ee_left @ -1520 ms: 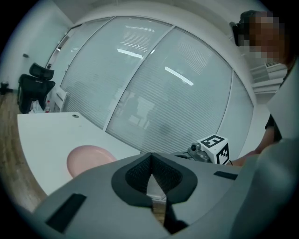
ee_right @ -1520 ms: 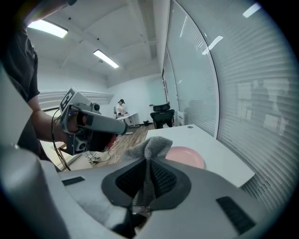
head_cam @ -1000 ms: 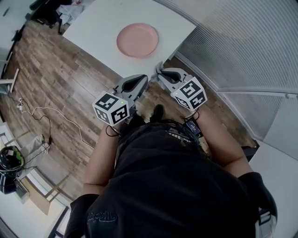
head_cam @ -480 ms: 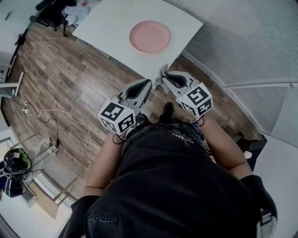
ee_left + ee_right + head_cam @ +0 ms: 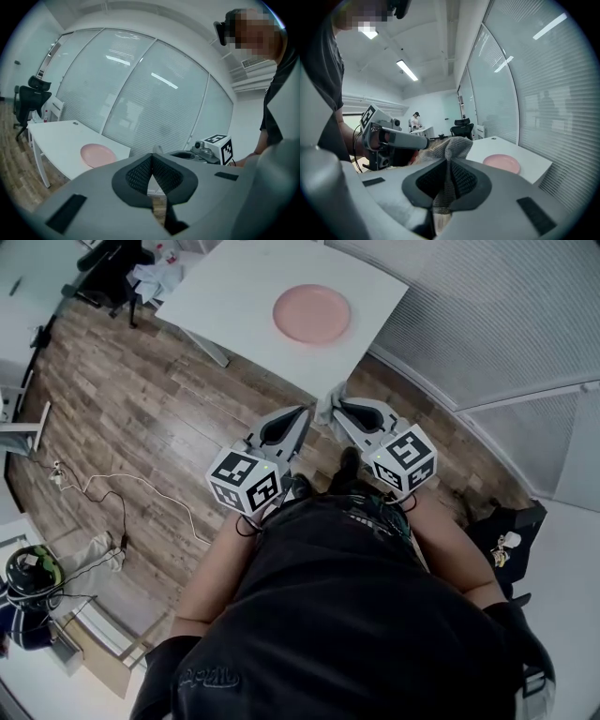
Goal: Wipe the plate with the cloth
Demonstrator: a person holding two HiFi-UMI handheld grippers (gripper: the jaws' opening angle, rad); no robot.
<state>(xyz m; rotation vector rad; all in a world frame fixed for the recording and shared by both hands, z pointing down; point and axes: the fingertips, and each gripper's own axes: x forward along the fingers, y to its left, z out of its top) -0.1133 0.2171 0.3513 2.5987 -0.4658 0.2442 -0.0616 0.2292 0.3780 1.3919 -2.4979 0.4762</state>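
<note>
Left claw [image 5: 151,158]: clenched, mesh pads pressed together, nothing between them. Held out in front of the torso, angled slightly downward, aimed toward the counter [image 5: 234,296].

Right claw [image 5: 447,161]: clenched on the cloth [image 5: 454,146]. Grey knitted cloth pinched between the pads, with a bunched fold protruding past the tips and a strip hanging below the jaws. Positioned just beside the left claw, tips near each other, marker cubes toward the body.

Plate [image 5: 312,314]: pink, round, lying flat on the white counter, nearer the end beside the glass wall [image 5: 487,315] with blinds. Well apart from both claws and from the cloth.

Both claws over the wood floor [image 5: 141,418], short of the near counter edge.

Surroundings: black office chair [image 5: 112,263] at the far end of the counter. Second person [image 5: 415,120] standing far back in the room, visible in the right gripper view, too small for detail.
</note>
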